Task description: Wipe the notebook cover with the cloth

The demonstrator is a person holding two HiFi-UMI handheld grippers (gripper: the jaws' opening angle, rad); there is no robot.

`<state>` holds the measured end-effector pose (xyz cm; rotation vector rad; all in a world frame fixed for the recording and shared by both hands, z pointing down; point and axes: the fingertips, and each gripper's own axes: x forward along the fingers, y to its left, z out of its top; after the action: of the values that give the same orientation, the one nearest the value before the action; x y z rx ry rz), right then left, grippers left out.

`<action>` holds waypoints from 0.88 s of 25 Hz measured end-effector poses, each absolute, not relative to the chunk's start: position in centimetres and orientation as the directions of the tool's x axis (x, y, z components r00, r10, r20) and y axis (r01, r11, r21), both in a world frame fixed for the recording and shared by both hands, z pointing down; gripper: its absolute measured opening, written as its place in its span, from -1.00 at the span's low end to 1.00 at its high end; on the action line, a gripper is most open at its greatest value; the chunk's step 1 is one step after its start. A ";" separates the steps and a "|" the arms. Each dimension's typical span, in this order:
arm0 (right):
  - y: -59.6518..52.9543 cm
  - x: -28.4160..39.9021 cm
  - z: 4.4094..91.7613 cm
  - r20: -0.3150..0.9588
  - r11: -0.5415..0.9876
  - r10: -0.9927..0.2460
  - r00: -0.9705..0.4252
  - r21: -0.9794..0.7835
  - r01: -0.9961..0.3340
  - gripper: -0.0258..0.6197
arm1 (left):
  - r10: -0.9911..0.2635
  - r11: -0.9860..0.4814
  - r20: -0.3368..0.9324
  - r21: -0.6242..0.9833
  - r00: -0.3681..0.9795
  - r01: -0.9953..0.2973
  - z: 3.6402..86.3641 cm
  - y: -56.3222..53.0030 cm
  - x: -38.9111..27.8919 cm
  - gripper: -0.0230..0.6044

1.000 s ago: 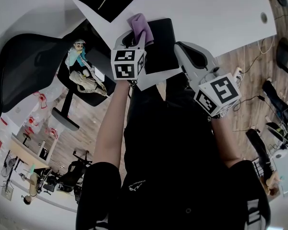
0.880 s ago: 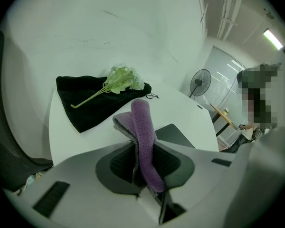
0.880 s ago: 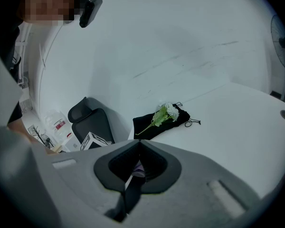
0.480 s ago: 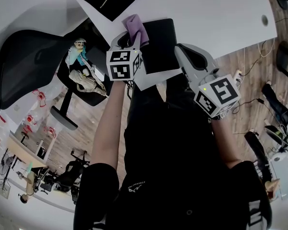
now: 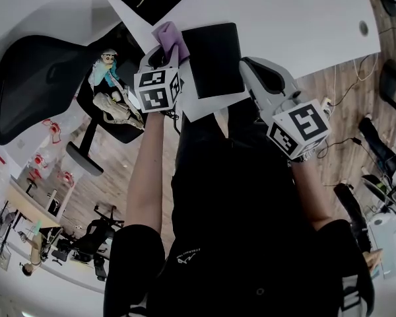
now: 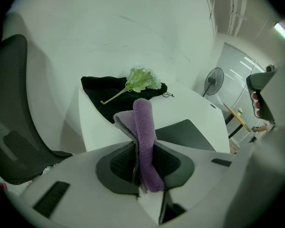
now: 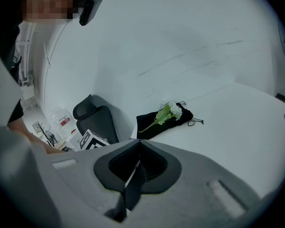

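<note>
Cloth [image 6: 142, 127] in hand; wipe looks unfinished
My left tool [image 6: 145, 172] clamps cloth beside notebook [image 5: 211, 58]; right tool [image 7: 135, 175] pinches notebook edge.

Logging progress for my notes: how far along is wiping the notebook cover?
Done: the left tongs grip the purple cloth; the right tongs pinch an edge of the black notebook. In hand: the cloth sits by the cover's left edge. Left: whether the cover is wiped enough is unclear.

Your white bench [image 5: 297, 18] carries the black notebook [image 5: 211, 58] near its corner at 6 o'clock. Towards 11 o'clock you have a black pouch [image 6: 99, 87] with a green sprig [image 6: 141, 79] lying across it.
</note>
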<state>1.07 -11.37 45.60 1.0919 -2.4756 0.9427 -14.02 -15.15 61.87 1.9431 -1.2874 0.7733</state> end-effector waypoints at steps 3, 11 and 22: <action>-11.5 1.3 45.4 0.476 0.512 -0.554 -0.683 -0.452 -0.730 -0.91 | -0.547 -0.259 0.776 0.198 0.313 -0.945 61.6 -14.5 -15.0 -0.66; -11.8 2.4 44.6 0.457 0.537 -0.553 -0.696 -0.443 -0.718 -0.91 | -0.588 -0.242 0.739 0.227 0.329 -0.943 58.7 -13.3 -13.6 -0.66; -11.0 4.6 44.1 0.452 0.565 -0.545 -0.706 -0.423 -0.708 -0.91 | -0.544 -0.284 0.728 0.309 0.417 -0.908 58.0 -10.8 -7.4 -0.66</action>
<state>4.62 -10.96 44.09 1.0376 -2.5309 0.8630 -7.38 -10.83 58.01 1.9597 -1.2295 0.6496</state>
